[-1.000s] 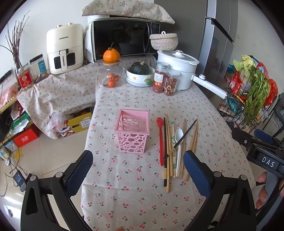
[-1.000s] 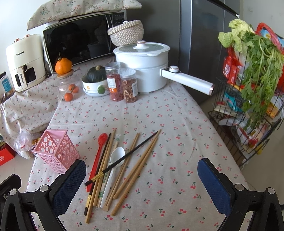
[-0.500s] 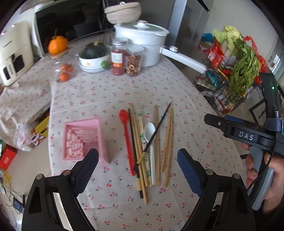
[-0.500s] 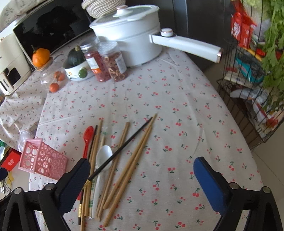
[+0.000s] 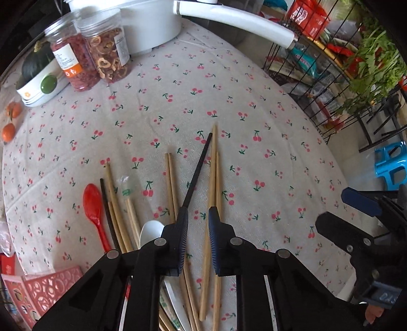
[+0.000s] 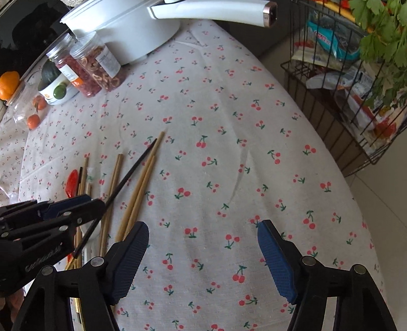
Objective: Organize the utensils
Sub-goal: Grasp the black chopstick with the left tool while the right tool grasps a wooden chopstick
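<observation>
Several wooden chopsticks (image 5: 214, 178), a black chopstick (image 5: 197, 171), a red spoon (image 5: 93, 207) and a white spoon (image 5: 150, 230) lie on the cherry-print tablecloth (image 5: 178, 107). My left gripper (image 5: 197, 216) is low over them, its jaws narrowed to a small gap around the black chopstick's near part; I cannot tell if they touch it. The pink basket (image 5: 43, 287) sits at the lower left. My right gripper (image 6: 203, 234) is open and empty over bare cloth, right of the chopsticks (image 6: 138, 188). The left gripper (image 6: 73, 206) shows at its left.
Two jars (image 5: 101, 56), a white pot with a long handle (image 5: 234, 19), a bowl with a squash (image 5: 38, 76) and oranges (image 5: 10, 122) stand at the back. A wire rack with greens (image 5: 356, 63) stands off the table's right edge, a blue stool (image 5: 390, 165) below.
My left gripper has dropped down and forward onto the utensils and its jaws have closed from wide to a narrow gap. My right gripper has also moved lower and forward, still open.
</observation>
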A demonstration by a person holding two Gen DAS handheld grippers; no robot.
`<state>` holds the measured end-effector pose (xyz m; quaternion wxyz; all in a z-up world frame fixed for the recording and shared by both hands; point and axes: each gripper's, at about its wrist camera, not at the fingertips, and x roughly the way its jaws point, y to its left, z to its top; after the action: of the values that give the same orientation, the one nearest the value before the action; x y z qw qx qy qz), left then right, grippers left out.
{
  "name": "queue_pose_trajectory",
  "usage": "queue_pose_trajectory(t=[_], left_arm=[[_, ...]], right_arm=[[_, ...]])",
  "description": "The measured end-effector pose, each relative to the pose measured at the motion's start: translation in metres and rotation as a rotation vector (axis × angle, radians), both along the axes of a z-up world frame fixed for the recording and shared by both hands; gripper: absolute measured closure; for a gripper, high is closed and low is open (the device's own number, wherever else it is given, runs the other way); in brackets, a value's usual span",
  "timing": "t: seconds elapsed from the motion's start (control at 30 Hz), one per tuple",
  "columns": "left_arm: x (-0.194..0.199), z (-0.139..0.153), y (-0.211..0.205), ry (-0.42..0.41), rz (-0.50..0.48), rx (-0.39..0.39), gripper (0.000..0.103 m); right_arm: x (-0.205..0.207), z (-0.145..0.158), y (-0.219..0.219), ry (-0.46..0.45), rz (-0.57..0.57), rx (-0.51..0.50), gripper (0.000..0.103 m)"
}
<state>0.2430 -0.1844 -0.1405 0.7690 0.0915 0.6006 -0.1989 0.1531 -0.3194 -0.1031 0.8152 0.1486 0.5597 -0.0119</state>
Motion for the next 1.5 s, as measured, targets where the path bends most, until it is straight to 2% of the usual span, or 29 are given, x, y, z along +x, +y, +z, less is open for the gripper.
queue_pose_trajectory(t=[0.2,0.27,0.4,0.47,0.63,0.7,0.8,0.87,0.93,1.03,1.17,1.27,1.4,1.5], left_arm=[[0.020,-0.025,-0.012,0.014,-0.003,0.089,0.089],[0.025,-0.031,-0.012,0.033,0.010,0.096,0.091],[0.023,-0.027,-0.010,0.011,0.016,0.091,0.093],[0.015,-0.017,-0.004,-0.003,0.012,0.066,0.097],[-0.019,0.023,0.021,-0.057,0.017,-0.026,0.098],[-0.036,0.040,0.034,-0.081,0.022,-0.060,0.098],[-0.064,0.063,0.058,-0.122,0.035,-0.108,0.098],[-0.083,0.077,0.073,-0.149,0.045,-0.136,0.098],[-0.101,0.087,0.089,-0.171,0.057,-0.170,0.098],[-0.122,0.094,0.112,-0.203,0.084,-0.222,0.098],[-0.131,0.091,0.138,-0.199,0.141,-0.287,0.098],[-0.134,0.092,0.149,-0.213,0.145,-0.287,0.098],[-0.136,0.090,0.159,-0.211,0.149,-0.293,0.097],[-0.139,0.090,0.164,-0.213,0.152,-0.298,0.097]], right_arm=[[0.005,-0.004,-0.007,-0.001,-0.014,0.022,0.028],[0.007,-0.006,-0.008,0.007,-0.021,0.031,0.028],[0.009,-0.009,-0.009,0.017,-0.029,0.041,0.028],[0.010,-0.011,-0.007,0.022,-0.030,0.052,0.028],[0.015,-0.013,0.008,0.020,0.002,0.073,0.028],[0.017,-0.014,0.018,0.017,0.025,0.080,0.031],[0.024,-0.020,0.034,0.026,0.060,0.087,0.040],[0.030,-0.028,0.045,0.039,0.078,0.078,0.053],[0.036,-0.036,0.053,0.058,0.088,0.079,0.060],[0.043,-0.045,0.062,0.071,0.093,0.080,0.070],[0.048,-0.055,0.069,0.086,0.084,0.081,0.073],[0.050,-0.061,0.072,0.104,0.079,0.054,0.079],[0.054,-0.062,0.077,0.100,0.073,0.029,0.080],[0.058,-0.062,0.089,0.096,0.095,-0.040,0.080]])
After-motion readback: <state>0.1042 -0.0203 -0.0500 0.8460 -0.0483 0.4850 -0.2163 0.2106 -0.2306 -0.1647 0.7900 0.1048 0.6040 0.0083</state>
